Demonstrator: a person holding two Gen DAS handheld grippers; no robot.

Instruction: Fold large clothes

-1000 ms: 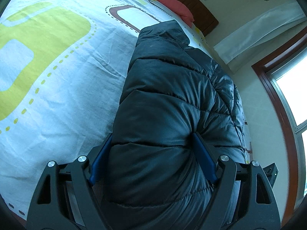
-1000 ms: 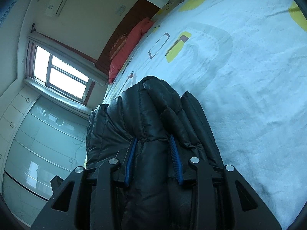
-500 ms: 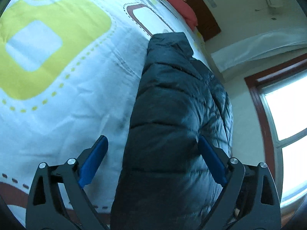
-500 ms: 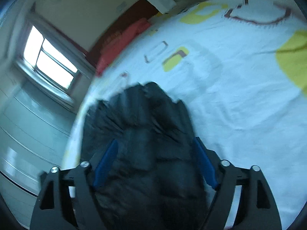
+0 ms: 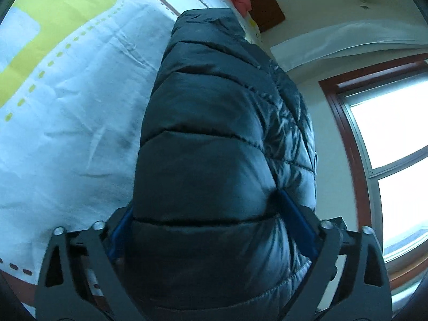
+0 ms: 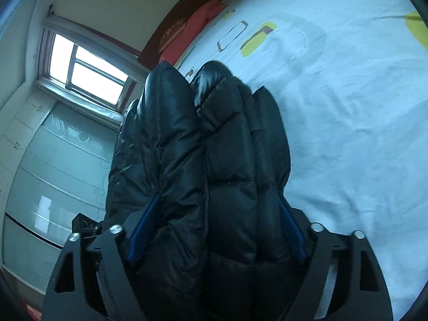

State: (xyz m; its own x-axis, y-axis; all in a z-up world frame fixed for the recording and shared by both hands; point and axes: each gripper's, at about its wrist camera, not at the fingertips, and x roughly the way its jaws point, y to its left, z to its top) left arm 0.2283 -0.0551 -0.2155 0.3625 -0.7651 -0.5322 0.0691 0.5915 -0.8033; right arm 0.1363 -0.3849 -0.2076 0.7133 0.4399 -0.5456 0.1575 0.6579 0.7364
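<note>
Patterned bedsheet [image 5: 67, 123], window [image 5: 396, 144] nr bed

Both tools, left [image 5: 211, 230] and right [image 6: 216, 227], reopened and are closing around the jacket [image 5: 222, 144] again.

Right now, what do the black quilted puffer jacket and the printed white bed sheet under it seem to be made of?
The black quilted puffer jacket: probably a slick synthetic shell such as nylon over soft filling; it shows glossy highlights, stitched channels and puffed panels. The printed white bed sheet: likely a matte woven cotton or blend; it has soft creases and no sheen.
</note>
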